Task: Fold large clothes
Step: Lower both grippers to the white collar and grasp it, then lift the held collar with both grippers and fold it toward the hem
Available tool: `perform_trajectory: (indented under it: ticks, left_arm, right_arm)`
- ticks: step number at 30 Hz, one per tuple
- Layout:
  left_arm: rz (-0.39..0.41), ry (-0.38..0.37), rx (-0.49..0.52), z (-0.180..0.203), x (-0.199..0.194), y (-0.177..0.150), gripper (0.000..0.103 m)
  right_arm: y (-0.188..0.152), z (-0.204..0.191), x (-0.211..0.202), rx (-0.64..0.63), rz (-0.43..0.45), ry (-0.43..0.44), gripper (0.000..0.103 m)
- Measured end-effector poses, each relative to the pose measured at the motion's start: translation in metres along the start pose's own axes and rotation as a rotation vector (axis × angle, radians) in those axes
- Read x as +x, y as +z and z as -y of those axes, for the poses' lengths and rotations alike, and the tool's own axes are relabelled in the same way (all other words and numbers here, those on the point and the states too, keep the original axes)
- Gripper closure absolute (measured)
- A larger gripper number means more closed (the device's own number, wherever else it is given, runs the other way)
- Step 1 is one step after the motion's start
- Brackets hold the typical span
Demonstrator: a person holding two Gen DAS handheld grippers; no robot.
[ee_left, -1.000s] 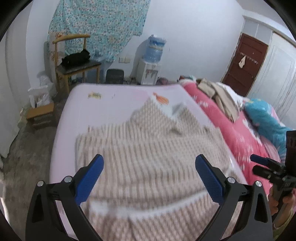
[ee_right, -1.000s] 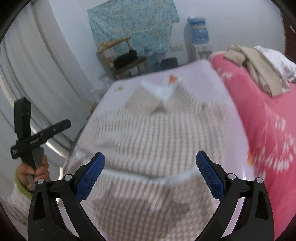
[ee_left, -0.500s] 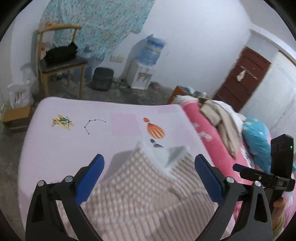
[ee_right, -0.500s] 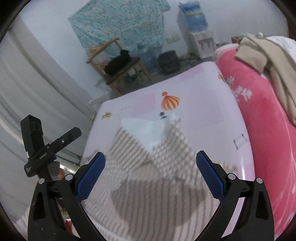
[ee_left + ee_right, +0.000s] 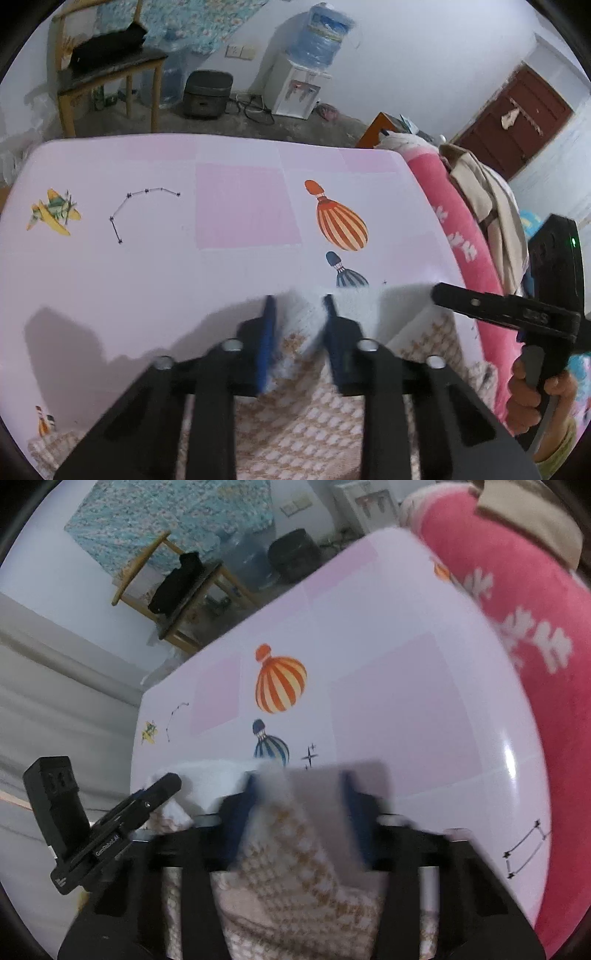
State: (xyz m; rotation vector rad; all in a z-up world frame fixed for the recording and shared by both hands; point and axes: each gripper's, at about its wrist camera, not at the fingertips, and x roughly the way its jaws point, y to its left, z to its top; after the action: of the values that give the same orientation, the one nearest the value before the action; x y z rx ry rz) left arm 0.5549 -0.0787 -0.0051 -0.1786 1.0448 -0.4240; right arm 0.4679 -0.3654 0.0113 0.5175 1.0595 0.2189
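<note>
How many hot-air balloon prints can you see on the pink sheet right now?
2. A large orange striped balloon lies mid-sheet, and a smaller blue balloon sits just below it, right at the far edge of the checked garment. The garment may hide others.

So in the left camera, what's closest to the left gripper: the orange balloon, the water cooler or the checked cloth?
1. Checked cloth, between the closing left gripper jaws.
2. Orange balloon, printed on the sheet just beyond.
3. Water cooler, against the far wall.

The garment (image 5: 314,417) is a tan-and-white houndstooth knit with a fluffy white edge. The sheet (image 5: 147,266) under it is pale pink with darker pink squares, an orange-striped balloon (image 5: 341,223), a blue one (image 5: 270,746) and a yellow plane (image 5: 53,214). The blanket (image 5: 524,627) is red-pink with white marks. Each tool (image 5: 300,306) has blue pads on black arms.
</note>
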Motion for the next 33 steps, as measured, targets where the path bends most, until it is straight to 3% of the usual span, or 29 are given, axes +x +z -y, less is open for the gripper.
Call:
perform_trajectory:
  ticks: [3,10,15,18,20,22,25,30,33]
  left_arm:
    - [0.019,-0.007,0.066,0.008,-0.015,-0.005,0.092]
    - [0.073,-0.013,0.260,0.031,-0.087,-0.040,0.093]
    - [0.069,-0.026,0.338,0.033,-0.124,-0.093,0.092]
    - [0.061,-0.008,0.398,0.035,-0.132,-0.121,0.092]
    - [0.052,0.008,0.421,0.036,-0.132,-0.135,0.091]
    - [0.038,0.019,0.418,0.034,-0.129,-0.145,0.089]
    - [0.036,0.019,0.391,0.027,-0.132,-0.157,0.085]
    - [0.055,-0.023,0.307,0.001,-0.156,-0.173,0.066]
    - [0.096,-0.059,0.245,-0.017,-0.175,-0.176,0.065]
  right_arm:
    - [-0.013,-0.011,-0.017,-0.061,0.034,0.011,0.093]
    - [-0.066,-0.051,-0.083,-0.283,0.110,0.023,0.094]
    - [-0.120,-0.070,-0.112,-0.426,0.111,-0.004,0.083]
    - [-0.124,-0.087,-0.138,-0.469,0.175,0.083,0.072]
    - [-0.116,-0.095,-0.149,-0.465,0.208,0.162,0.071]
    - [-0.104,-0.100,-0.131,-0.430,0.163,0.207,0.071]
    - [-0.100,-0.095,-0.087,-0.379,0.051,0.192,0.079]
    - [-0.134,-0.073,-0.014,-0.345,-0.170,0.116,0.082]
    - [-0.152,-0.067,-0.004,-0.372,-0.174,0.105,0.082]
